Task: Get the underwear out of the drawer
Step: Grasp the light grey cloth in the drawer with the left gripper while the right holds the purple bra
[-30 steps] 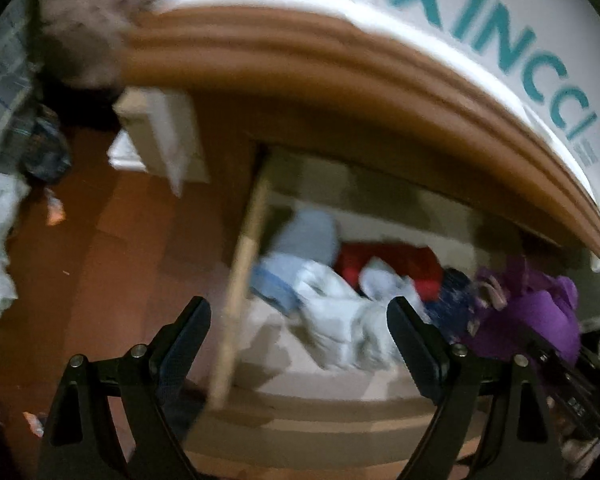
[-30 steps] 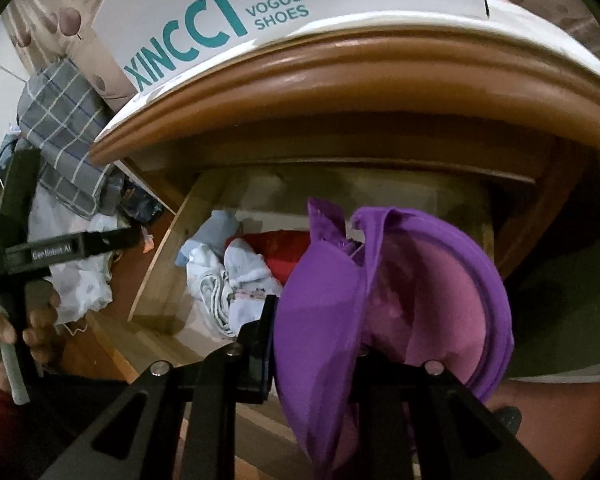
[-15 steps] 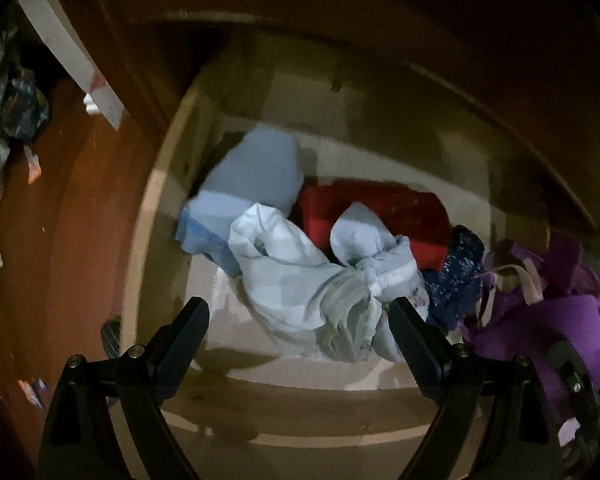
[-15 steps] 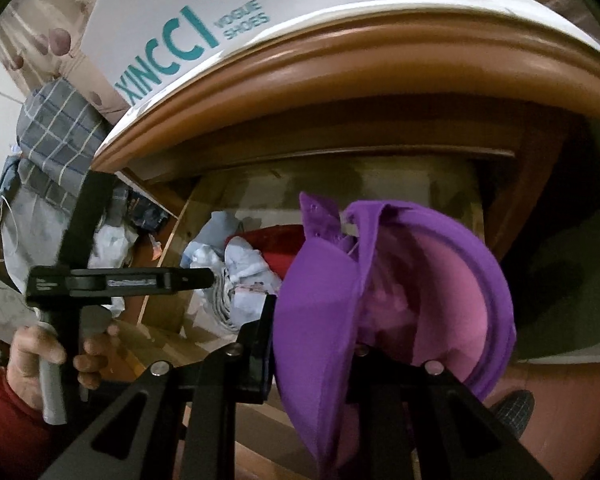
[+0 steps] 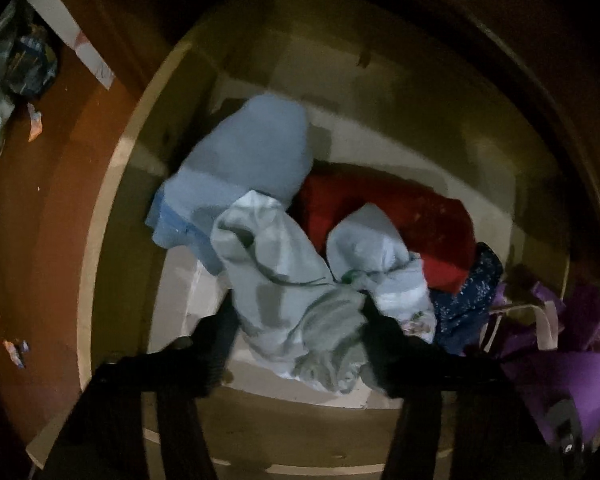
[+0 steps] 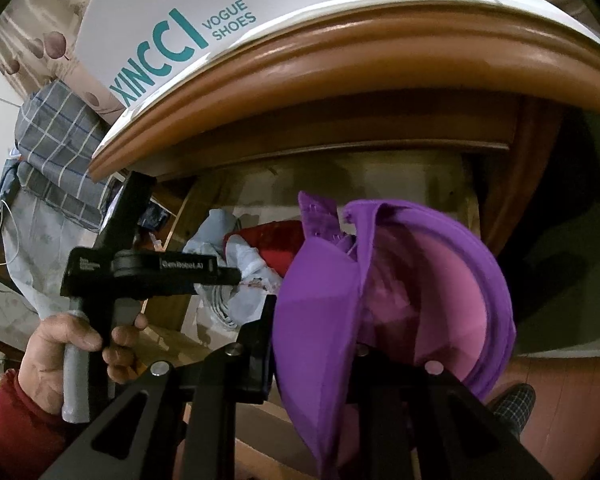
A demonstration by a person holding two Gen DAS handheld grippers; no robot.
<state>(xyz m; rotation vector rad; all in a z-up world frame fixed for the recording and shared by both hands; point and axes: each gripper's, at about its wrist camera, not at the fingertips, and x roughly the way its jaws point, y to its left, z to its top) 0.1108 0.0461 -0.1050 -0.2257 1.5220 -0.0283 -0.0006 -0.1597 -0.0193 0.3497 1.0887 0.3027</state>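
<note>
In the left wrist view the open wooden drawer (image 5: 112, 216) holds a heap of underwear. A pale grey piece (image 5: 284, 292) lies in front. Behind it sit a light blue one (image 5: 244, 160), a red one (image 5: 392, 216), a white-blue one (image 5: 376, 252) and a dark dotted one (image 5: 472, 292). My left gripper (image 5: 300, 336) points down into the drawer, its jaws closing, and the pads pinch the pale grey piece from both sides. My right gripper (image 6: 312, 344) is shut on a purple bra (image 6: 384, 292), held up in front of the drawer and also seen as the purple bra (image 5: 560, 360).
A wooden top (image 6: 340, 64) overhangs the drawer and carries a white shoe box (image 6: 172, 36). Checked cloth (image 6: 56, 140) hangs at the left. A hand (image 6: 60, 352) in a red sleeve holds the left gripper's handle. Red-brown floor (image 5: 32, 220) lies left of the drawer, and a slippered foot (image 6: 512, 400) at the right.
My left gripper has dropped under the wooden top into the drawer and its jaws have come in from wide apart onto the pale grey piece. The right gripper keeps still with the bra.
</note>
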